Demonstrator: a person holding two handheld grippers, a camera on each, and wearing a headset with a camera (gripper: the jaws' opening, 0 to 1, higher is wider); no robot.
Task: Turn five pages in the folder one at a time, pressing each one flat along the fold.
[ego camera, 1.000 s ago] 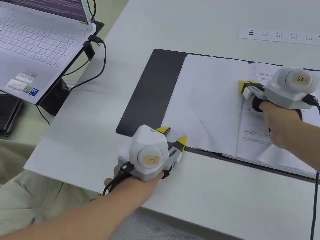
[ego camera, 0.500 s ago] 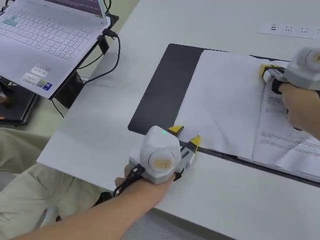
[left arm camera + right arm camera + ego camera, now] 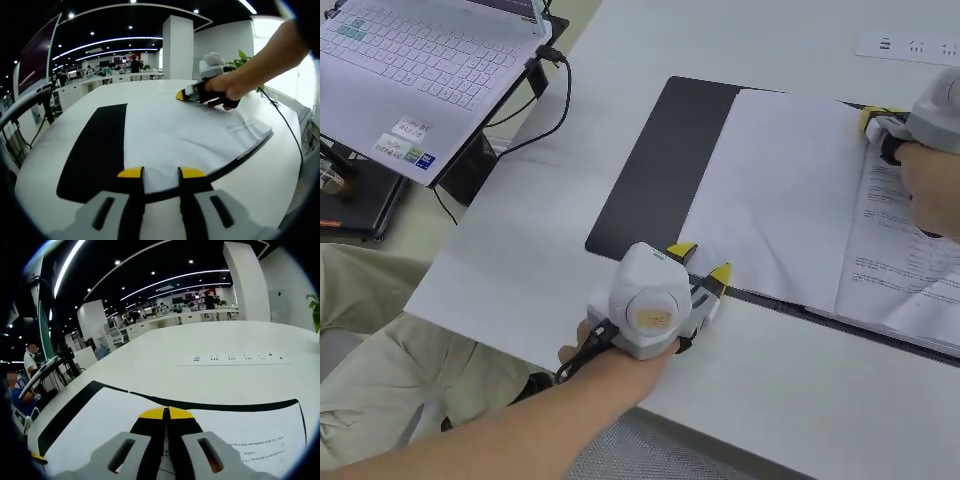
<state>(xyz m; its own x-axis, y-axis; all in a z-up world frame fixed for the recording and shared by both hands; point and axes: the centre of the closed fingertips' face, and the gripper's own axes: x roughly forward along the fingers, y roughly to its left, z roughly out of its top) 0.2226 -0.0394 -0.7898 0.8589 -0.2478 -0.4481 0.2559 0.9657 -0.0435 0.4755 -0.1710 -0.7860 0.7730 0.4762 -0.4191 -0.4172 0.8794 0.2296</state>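
The folder lies open on the white table, its black cover [image 3: 660, 170] [image 3: 95, 145] spread to the left. A blank turned page [image 3: 780, 190] [image 3: 180, 135] lies flat over it, and a printed page [image 3: 910, 260] [image 3: 260, 445] sits to the right of the fold. My left gripper [image 3: 701, 262] [image 3: 161, 173] is open at the folder's near edge, its yellow tips just over the blank page's corner, holding nothing. My right gripper [image 3: 873, 117] [image 3: 166, 413] is shut, its tips down on the paper by the fold near the far edge. It also shows in the left gripper view [image 3: 181, 95].
A laptop [image 3: 420, 70] on a stand sits off the table's left side, with a black cable [image 3: 535, 110] trailing from it. A white power strip [image 3: 910, 45] [image 3: 235, 359] lies on the table beyond the folder. The table's near edge runs just behind my left hand.
My right gripper has slid along the fold toward the folder's far edge. The left gripper has stayed at the near edge; the head camera has shifted.
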